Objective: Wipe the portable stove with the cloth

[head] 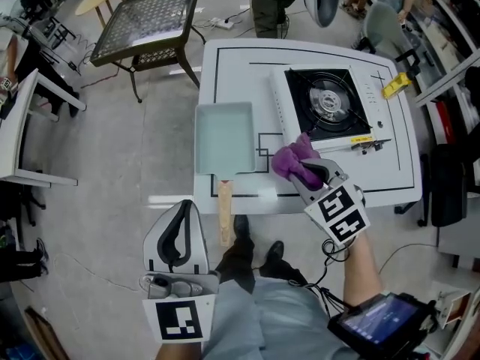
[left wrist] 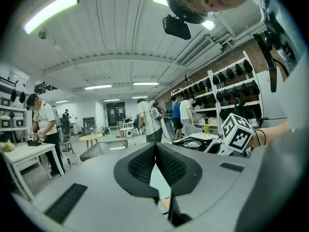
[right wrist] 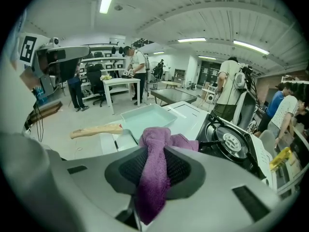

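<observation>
Here, our right tool (head: pixel 313 172) grips the purple cloth (head: pixel 291 160) over the white surface (head: pixel 240 58), just beside the stove (head: pixel 328 102).
We cannot read the stove's yellow label (head: pixel 361 139). Only the left gripper view shows our left tool (left wrist: pixel 155 149) clenched and empty. The right gripper view shows the cloth hanging between the pads.

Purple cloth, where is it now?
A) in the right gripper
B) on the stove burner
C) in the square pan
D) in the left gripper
A: the right gripper has its jaws shut on the purple cloth, just short of the portable stove.
</observation>
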`<act>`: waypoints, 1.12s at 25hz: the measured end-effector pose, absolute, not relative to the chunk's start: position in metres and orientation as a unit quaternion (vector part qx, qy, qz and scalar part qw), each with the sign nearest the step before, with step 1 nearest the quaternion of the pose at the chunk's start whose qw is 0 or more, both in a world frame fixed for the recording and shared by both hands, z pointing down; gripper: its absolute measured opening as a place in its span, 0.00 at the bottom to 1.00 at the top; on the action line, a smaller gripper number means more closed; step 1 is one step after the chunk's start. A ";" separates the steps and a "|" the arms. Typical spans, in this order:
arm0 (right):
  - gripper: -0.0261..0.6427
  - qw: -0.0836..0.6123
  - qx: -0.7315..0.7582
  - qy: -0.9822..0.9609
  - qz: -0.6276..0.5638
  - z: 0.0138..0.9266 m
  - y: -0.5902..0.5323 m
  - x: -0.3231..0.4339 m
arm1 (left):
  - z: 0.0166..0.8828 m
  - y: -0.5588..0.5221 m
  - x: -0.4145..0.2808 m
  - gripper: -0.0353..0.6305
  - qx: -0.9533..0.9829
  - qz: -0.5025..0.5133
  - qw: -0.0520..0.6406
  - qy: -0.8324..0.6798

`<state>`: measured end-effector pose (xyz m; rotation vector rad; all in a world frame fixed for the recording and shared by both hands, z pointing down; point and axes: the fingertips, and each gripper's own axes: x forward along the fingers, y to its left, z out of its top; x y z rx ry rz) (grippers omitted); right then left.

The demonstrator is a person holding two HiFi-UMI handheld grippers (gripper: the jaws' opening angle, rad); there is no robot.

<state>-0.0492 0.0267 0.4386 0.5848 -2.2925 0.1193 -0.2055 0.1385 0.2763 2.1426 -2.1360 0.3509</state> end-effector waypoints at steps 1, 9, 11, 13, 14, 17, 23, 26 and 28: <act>0.20 0.375 0.227 -0.898 0.048 0.437 0.032 -0.046 | 0.275 0.142 -0.201 0.08 0.703 0.114 0.047 -0.701; 0.20 0.326 0.233 -0.915 0.040 0.381 0.080 -0.008 | 0.235 0.176 -0.146 0.08 0.721 0.076 0.013 -0.689; 0.20 0.299 0.244 -0.922 0.036 0.353 0.088 0.004 | 0.217 0.181 -0.131 0.08 0.729 0.060 -0.001 -0.682; 0.20 0.272 0.255 -0.927 0.036 0.326 0.101 0.017 | 0.199 0.188 -0.115 0.08 0.736 0.050 -0.013 -0.675; 0.20 0.258 0.263 -0.929 0.035 0.313 0.106 0.024 | 0.192 0.190 -0.107 0.08 0.740 0.046 -0.020 -0.670; 0.20 0.219 0.290 -0.931 0.018 0.274 0.116 0.047 | 0.171 0.192 -0.086 0.08 0.753 0.028 -0.039 -0.657; 0.20 0.149 0.350 -0.924 -0.030 0.210 0.118 0.078 | 0.137 0.177 -0.060 0.08 0.773 0.010 -0.082 -0.629; 0.20 0.106 0.373 -0.920 -0.053 0.186 0.115 0.085 | 0.125 0.164 -0.053 0.08 0.776 0.007 -0.102 -0.622; 0.20 0.085 0.387 -0.916 -0.060 0.176 0.114 0.089 | 0.120 0.159 -0.047 0.08 0.776 0.000 -0.108 -0.621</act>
